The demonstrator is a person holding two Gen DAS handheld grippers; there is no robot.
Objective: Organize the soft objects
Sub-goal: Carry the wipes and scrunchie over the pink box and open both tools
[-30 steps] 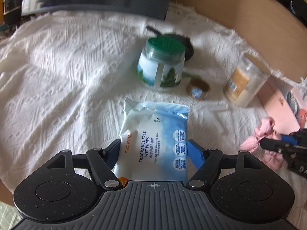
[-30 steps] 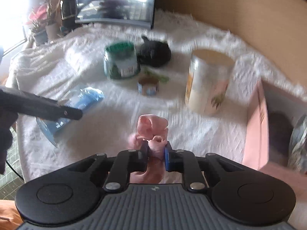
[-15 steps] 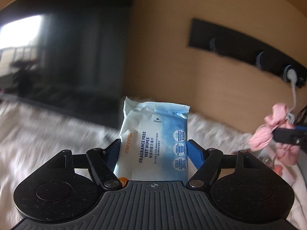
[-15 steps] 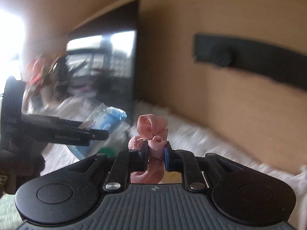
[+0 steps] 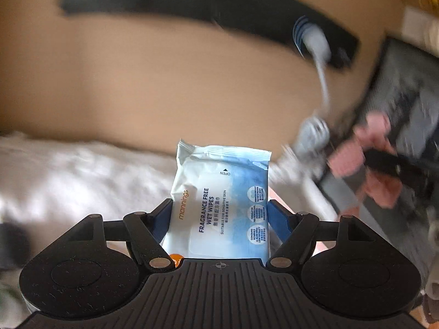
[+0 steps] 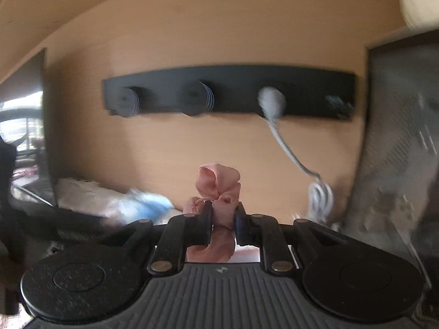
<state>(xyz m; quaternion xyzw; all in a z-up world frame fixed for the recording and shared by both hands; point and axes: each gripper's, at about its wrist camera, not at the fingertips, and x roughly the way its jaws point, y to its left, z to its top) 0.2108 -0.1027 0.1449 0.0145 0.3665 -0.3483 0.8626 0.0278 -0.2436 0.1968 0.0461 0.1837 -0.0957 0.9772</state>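
Observation:
My left gripper (image 5: 219, 213) is shut on a blue and white pack of wet wipes (image 5: 219, 200) and holds it up in the air, above the white cloth (image 5: 82, 175). My right gripper (image 6: 223, 216) is shut on a small pink fabric piece (image 6: 219, 183), also lifted. That pink piece (image 5: 356, 153) shows blurred at the right of the left wrist view, held by the right gripper. The wipes pack (image 6: 145, 205) shows blurred low at the left of the right wrist view.
A tan wooden wall (image 6: 192, 41) with a black hook rail (image 6: 227, 90) fills both views. A white cable (image 6: 288, 148) hangs from the rail. A dark grey panel (image 6: 397, 137) stands at the right. The view is motion-blurred.
Both grippers have lifted their objects off the cloth-covered table and swung up and to the right; the jars and the table are gone from view and the wall with the hook rail is now ahead.

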